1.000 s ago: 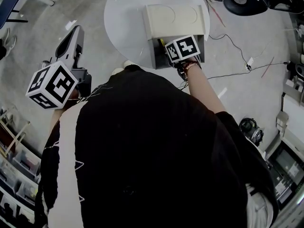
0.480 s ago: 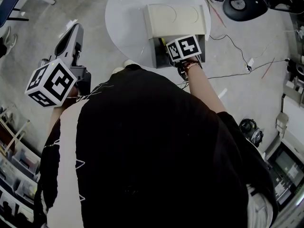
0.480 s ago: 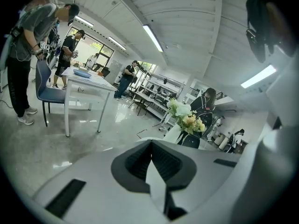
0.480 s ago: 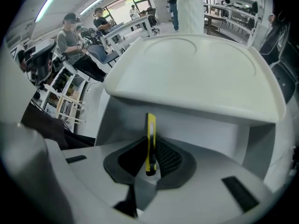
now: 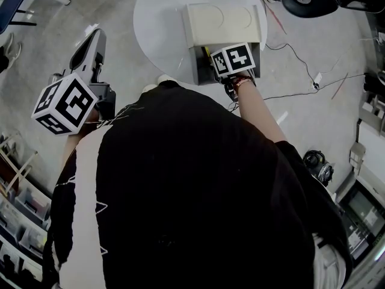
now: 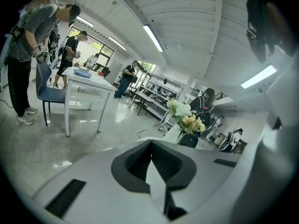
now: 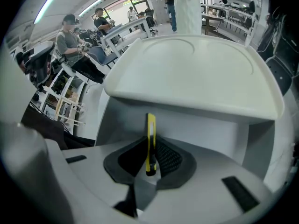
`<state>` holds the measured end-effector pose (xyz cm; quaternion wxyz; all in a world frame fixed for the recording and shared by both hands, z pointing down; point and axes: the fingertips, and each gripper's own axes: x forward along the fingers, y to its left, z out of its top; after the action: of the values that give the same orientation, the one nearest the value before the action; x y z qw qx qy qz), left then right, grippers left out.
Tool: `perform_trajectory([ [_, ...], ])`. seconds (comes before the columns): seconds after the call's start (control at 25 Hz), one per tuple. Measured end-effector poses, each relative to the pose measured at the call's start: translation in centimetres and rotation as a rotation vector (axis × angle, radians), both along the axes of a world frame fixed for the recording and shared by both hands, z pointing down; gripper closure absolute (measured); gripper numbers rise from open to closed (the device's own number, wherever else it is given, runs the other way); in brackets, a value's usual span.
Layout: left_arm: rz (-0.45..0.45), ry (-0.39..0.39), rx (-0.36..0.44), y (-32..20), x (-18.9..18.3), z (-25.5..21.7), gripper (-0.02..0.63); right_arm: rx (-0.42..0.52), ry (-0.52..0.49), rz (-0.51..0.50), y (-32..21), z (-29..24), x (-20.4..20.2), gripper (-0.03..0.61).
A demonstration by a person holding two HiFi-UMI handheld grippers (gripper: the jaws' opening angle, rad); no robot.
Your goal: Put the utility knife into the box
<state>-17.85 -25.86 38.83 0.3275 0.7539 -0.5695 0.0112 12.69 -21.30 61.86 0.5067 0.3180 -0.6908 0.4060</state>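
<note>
White table (image 5: 156, 35) at twelve o'clock holds the box (image 5: 219, 20). My right gripper (image 7: 150, 148) pinches the knife (image 7: 150, 125); left gripper (image 6: 152, 146) at ten, jaws together.

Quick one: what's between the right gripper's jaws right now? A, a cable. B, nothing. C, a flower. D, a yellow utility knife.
D: the right gripper view shows the right gripper with its jaws closed on the thin yellow knife, which stands on end in front of the open box.
</note>
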Motion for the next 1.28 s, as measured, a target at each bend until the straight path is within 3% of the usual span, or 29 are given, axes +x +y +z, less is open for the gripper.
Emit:
perform_trajectory([
  [1.28, -0.017, 0.001, -0.014, 0.41, -0.88, 0.87, 0.601, 0.002, 0.022, 0.001, -0.17, 0.23, -0.1, 0.511],
])
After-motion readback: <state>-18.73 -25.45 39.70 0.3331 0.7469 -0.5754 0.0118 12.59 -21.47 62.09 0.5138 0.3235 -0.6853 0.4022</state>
